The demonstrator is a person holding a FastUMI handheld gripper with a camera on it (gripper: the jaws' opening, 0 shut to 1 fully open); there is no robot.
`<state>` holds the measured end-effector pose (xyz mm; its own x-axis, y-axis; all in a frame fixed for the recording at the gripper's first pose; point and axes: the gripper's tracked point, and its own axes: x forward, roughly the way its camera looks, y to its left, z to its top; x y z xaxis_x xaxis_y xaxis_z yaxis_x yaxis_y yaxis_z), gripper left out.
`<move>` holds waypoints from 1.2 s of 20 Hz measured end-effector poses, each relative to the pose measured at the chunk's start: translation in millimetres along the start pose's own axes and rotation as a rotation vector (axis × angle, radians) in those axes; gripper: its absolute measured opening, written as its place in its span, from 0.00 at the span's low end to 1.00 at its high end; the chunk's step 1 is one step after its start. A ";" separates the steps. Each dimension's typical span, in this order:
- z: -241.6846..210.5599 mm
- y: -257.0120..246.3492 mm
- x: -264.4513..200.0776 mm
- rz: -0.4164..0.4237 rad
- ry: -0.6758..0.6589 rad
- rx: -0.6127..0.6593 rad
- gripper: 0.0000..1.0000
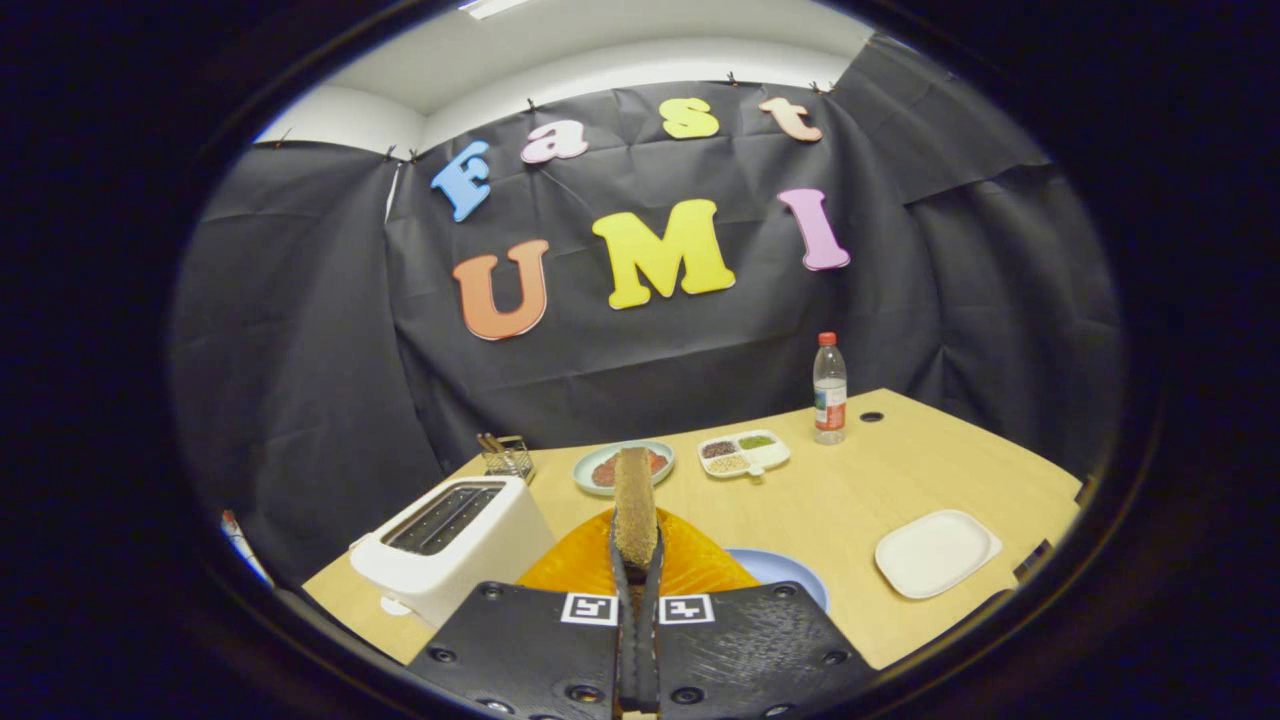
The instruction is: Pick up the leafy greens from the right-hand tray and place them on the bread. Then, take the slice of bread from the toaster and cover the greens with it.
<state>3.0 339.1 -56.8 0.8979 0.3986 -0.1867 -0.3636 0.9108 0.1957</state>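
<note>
Gripper view: the gripper, jaws narrow, clamps a bread slice edge-on, upright above an orange plate; the toaster sits beside it, slots bare; beyond, a dish of reddish food, a divided tray of grains; a white tray on the worktop holds nothing.

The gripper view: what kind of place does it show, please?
Probably a staged kitchen booth: a wooden table with a toaster and a water bottle, black cloth behind. The claw is shut on a bread slice.
</note>
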 end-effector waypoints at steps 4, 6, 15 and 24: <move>-32.3 -5.2 14.5 0.003 0.065 0.048 0.00; -43.5 -5.5 19.0 0.004 0.088 0.067 0.00; -62.0 -32.4 27.7 -0.017 0.137 0.182 0.00; -85.2 -86.7 34.6 -0.062 0.198 0.222 0.22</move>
<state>44.5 283.1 -162.3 0.8431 0.3760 -0.3845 -0.2267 0.8968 0.3799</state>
